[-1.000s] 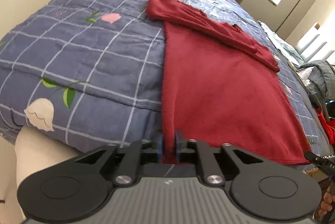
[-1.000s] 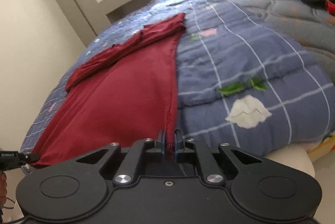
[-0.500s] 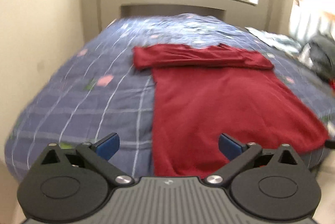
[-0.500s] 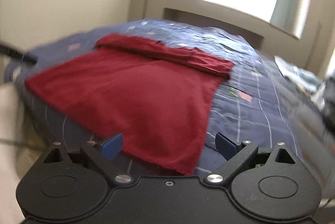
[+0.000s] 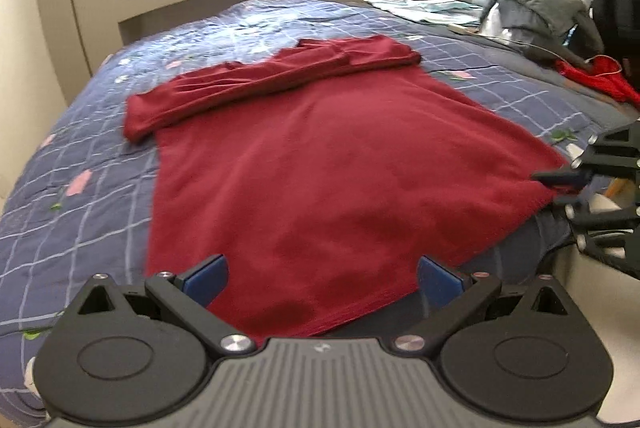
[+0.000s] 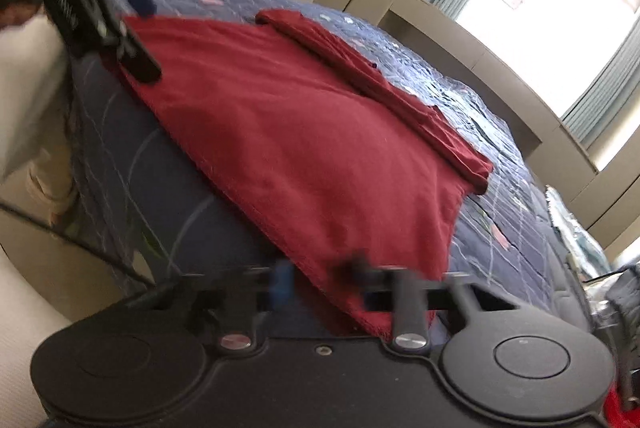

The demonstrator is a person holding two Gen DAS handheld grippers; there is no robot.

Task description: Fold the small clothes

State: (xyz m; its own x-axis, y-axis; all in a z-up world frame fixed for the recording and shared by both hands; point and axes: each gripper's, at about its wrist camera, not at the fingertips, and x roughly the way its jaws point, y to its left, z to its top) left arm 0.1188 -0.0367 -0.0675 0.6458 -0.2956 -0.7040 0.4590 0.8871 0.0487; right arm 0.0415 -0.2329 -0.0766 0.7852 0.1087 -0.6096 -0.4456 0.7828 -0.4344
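Just ahead of my left gripper (image 5: pixel 322 274), the red garment (image 5: pixel 320 163) lies flat on the checked quilt (image 5: pixel 80 155), its near hem between my spread fingers, which touch nothing. My right gripper (image 6: pixel 320 278) is closing over the hem corner on its side, the cloth between its blurred jaws. I judge both pinches should sit level on the hem, so the fold lifts evenly toward the far sleeves.
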